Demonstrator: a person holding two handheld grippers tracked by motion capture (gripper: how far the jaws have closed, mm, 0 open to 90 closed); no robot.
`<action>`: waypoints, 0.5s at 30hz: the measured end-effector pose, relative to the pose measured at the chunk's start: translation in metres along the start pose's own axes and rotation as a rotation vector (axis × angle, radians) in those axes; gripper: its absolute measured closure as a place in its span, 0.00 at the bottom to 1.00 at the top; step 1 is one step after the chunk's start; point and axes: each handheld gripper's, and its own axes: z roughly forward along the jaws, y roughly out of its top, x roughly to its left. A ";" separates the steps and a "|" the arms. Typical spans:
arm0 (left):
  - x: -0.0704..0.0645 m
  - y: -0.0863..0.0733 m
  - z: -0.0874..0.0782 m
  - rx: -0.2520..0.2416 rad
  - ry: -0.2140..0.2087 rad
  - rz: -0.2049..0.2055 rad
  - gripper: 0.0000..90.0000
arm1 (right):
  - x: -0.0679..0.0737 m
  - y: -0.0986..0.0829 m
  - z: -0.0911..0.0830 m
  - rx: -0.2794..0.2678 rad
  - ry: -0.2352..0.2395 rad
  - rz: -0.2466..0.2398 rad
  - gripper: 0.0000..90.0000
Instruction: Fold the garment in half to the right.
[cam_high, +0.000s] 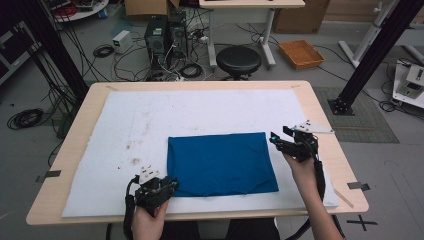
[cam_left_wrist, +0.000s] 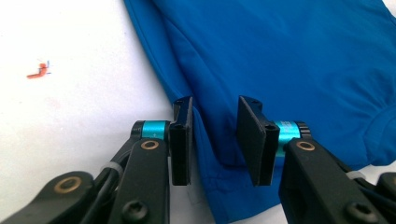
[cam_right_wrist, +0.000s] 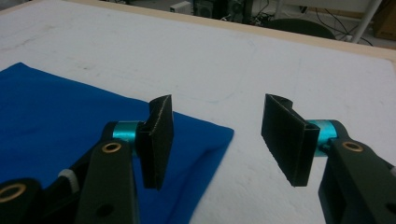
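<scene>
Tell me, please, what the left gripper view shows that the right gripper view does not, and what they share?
The left gripper view alone shows a small orange mark on the white cover, and the left hand-held gripper open at the cloth's hemmed near corner. The right gripper view alone shows the table's wooden edge, the black stool beyond it, and the right hand-held gripper wide open beside a corner of the cloth. Both show the blue cloth lying on the white cover.

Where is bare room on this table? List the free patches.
Free: the white felt mat behind the folded blue cloth, up to the table's far edge, and left of it, though stained. Crowded: the cloth's near left corner by the left gripper, its far right corner by the right gripper.
</scene>
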 end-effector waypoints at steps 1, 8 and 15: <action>-0.001 0.000 0.001 0.000 0.002 0.000 0.79 | 0.003 0.002 0.001 -0.003 0.004 -0.005 0.49; -0.003 0.001 0.004 0.004 -0.007 0.008 0.90 | 0.042 0.021 0.020 -0.012 0.097 -0.045 0.55; -0.002 0.001 0.004 0.000 -0.011 0.001 0.91 | 0.089 0.044 0.062 0.029 0.184 -0.099 0.59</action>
